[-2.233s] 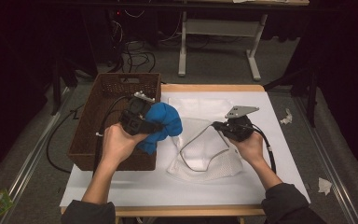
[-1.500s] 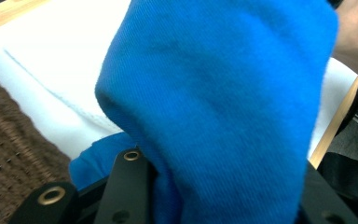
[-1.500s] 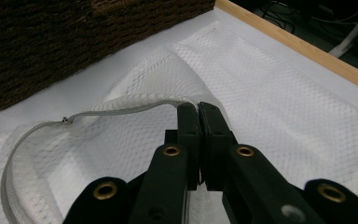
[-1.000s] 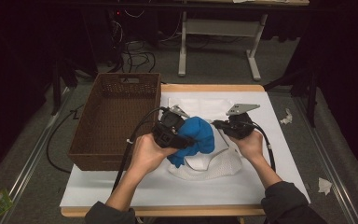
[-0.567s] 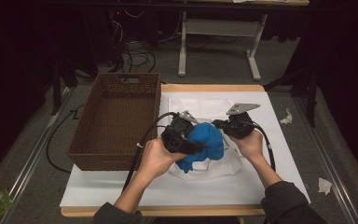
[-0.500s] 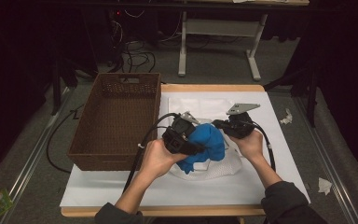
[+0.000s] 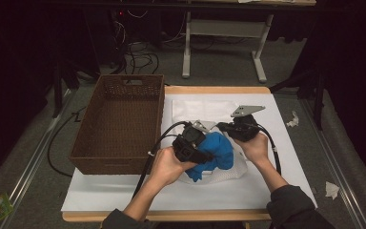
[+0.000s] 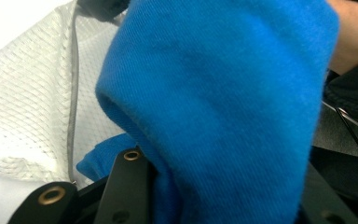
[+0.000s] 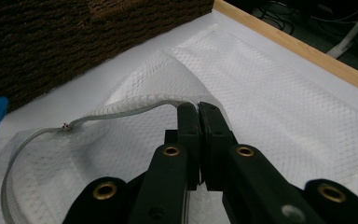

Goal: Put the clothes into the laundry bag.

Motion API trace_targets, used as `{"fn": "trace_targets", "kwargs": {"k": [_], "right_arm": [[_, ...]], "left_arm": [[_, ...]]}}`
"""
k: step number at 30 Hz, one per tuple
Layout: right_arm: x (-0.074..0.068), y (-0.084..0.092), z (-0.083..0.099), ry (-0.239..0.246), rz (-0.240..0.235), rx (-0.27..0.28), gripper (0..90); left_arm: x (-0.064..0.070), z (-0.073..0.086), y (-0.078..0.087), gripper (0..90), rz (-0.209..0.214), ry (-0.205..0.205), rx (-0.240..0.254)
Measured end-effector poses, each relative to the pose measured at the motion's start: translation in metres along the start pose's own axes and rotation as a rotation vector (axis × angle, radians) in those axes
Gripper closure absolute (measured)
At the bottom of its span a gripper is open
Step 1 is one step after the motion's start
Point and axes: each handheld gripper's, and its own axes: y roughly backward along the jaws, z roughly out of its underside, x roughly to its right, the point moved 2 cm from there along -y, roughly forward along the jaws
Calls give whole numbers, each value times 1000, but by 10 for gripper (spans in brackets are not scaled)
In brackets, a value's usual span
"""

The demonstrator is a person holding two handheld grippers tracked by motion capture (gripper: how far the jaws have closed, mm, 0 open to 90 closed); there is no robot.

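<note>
White mesh bag [image 7: 228, 168] under and between both tongs: light, limp, collapsing unless its stiffer rim is pinched. Right gripper [image 9: 199, 114] clamped shut on that rim, holding the mouth up. Blue cloth [image 8: 214, 93] bunched in the left gripper [image 7: 205, 155], jaws closed on it: soft, light, unbreakable, likely to snag on the mesh; best gripped by a thick fold.

Left gripper [image 7: 201, 153] sits at mid-table, jaws clamped on the blue cloth [image 7: 215, 151] — forearm angling in from the near edge. Right gripper [image 7: 225, 128] just beyond it to the right, jaws pressed tight on the white mesh bag's rim [image 9: 135, 109] — hand cupped beneath, wrist level.
</note>
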Motion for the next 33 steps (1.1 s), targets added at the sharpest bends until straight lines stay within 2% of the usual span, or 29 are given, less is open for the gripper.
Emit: {"fn": "trace_targets", "kwargs": {"k": [3,8,12,17,19,22,30,33], "right_arm": [[0,0,-2,4,0,0,891],[-1,0,-3,6,-1,-10,891],[-2,-1,-4,8,2,-12,892],[-3,-2,-5,12,-2,-6,891],[-4,-3,-4,16,-7,-6,891],[-4,-2,-5,12,-6,-6,891],[-4,-1,-5,16,-7,1,892],[-6,-1,-6,23,-8,5,892]], "left_arm": [[0,1,-5,638,-9,1,-1],[-1,4,-13,635,-19,26,16],[-1,7,-20,635,-7,30,22],[3,8,-27,635,-45,12,16],[3,8,-29,634,-43,14,18],[2,9,-33,634,-32,39,27],[0,13,-45,634,-13,66,14],[0,13,-48,634,-31,62,9]]}}
